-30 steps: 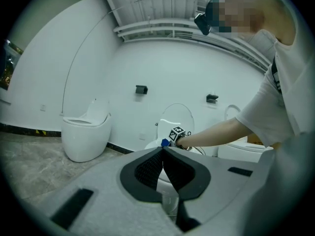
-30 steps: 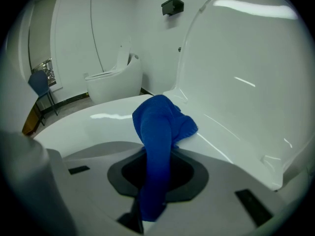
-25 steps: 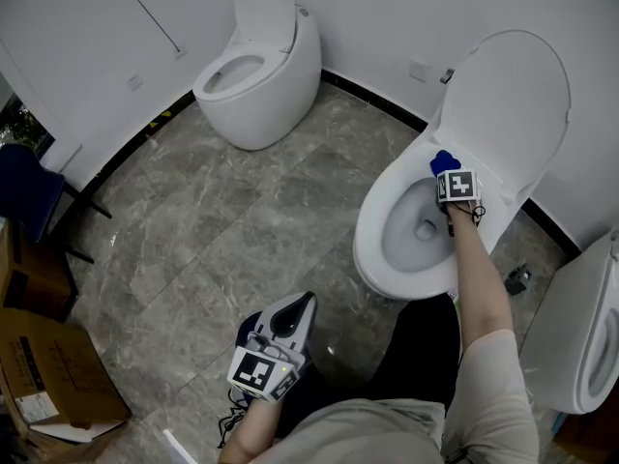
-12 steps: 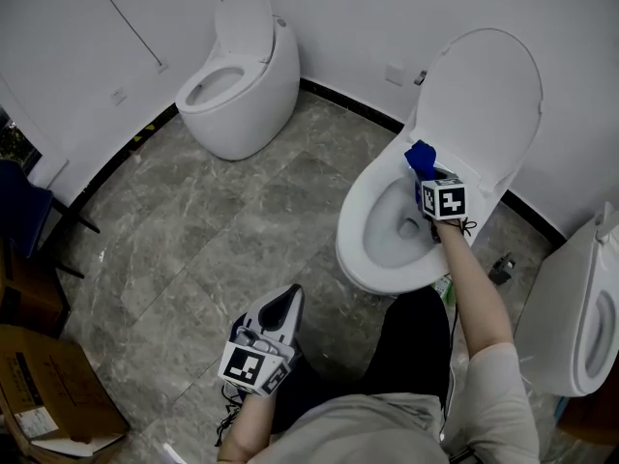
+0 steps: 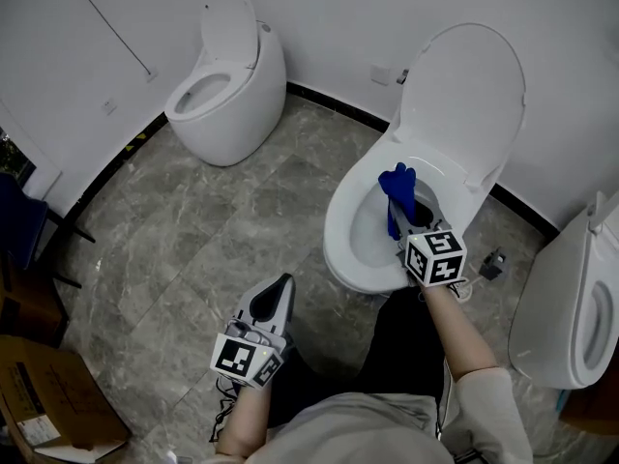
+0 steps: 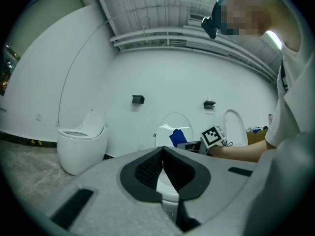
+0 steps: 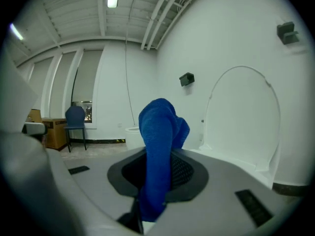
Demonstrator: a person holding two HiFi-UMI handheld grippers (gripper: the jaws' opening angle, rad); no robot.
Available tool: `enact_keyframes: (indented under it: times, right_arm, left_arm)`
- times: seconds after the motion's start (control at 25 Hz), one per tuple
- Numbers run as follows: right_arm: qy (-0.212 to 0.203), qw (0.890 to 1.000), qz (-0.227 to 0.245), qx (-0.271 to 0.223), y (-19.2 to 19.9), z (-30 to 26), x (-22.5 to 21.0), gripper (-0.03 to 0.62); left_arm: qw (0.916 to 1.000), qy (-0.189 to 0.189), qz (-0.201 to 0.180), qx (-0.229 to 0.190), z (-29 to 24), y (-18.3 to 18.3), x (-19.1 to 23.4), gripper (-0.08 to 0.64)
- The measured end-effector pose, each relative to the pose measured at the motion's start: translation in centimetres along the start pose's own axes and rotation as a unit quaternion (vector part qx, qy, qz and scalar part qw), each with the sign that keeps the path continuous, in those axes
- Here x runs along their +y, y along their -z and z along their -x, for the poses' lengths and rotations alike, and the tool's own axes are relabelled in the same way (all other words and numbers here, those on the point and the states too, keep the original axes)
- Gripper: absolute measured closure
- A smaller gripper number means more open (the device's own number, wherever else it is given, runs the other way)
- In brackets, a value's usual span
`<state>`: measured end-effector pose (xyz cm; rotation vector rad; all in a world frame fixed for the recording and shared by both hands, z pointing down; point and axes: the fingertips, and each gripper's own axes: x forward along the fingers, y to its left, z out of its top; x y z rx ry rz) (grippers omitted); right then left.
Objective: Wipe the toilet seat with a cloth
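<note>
The right gripper [image 5: 396, 223] pinches a blue cloth [image 5: 397, 188], which stands upright above the bowl of a toilet [image 5: 338, 246] with its lid [image 5: 464, 95] raised. The left gripper [image 5: 280, 286], jaws pressed together on nothing, hangs low over the marble floor [image 5: 193, 230]. A 2nd toilet [image 5: 227, 80] stands well apart.

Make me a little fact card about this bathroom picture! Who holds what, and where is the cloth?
Cloth: blue cloth, pinched in the right gripper, free end sticking up
Place: over the bowl, inside the ring of the toilet seat
Lid: white lid, raised
Left gripper: fingers together, holding nothing, low over the grey floor
Also there: second toilet by the wall, lid up
</note>
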<state>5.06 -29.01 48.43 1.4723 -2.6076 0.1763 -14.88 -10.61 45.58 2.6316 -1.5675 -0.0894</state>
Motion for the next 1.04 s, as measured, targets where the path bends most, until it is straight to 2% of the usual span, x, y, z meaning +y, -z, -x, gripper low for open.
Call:
enact_keyframes:
  times: [0.32, 0.56, 0.72, 1.04]
  right_arm:
    - [-0.006, 0.998, 0.023, -0.059, -0.9, 6.7, 4.9, 0.522]
    - [0.012, 0.994, 0.03, -0.101, -1.3, 9.4, 7.0, 0.522]
    - [0.009, 0.995, 0.021, -0.1, -0.5, 10.0, 7.9, 0.522]
    - [0.024, 0.995, 0.01, -0.098, 0.1, 10.4, 6.9, 0.522]
  left_arm:
    - [0.9997, 0.022, -0.007, 0.001, -1.3, -0.4, -1.3, 0.552]
    - [0.9993, 0.035, -0.012, -0.001, -1.9, -0.7, -1.9, 0.551]
    - [0.999, 0.038, -0.024, 0.0, -2.1, -0.9, -2.3, 0.551]
    - [0.9989, 0.037, -0.028, 0.006, -2.4, -0.3, -2.1, 0.551]
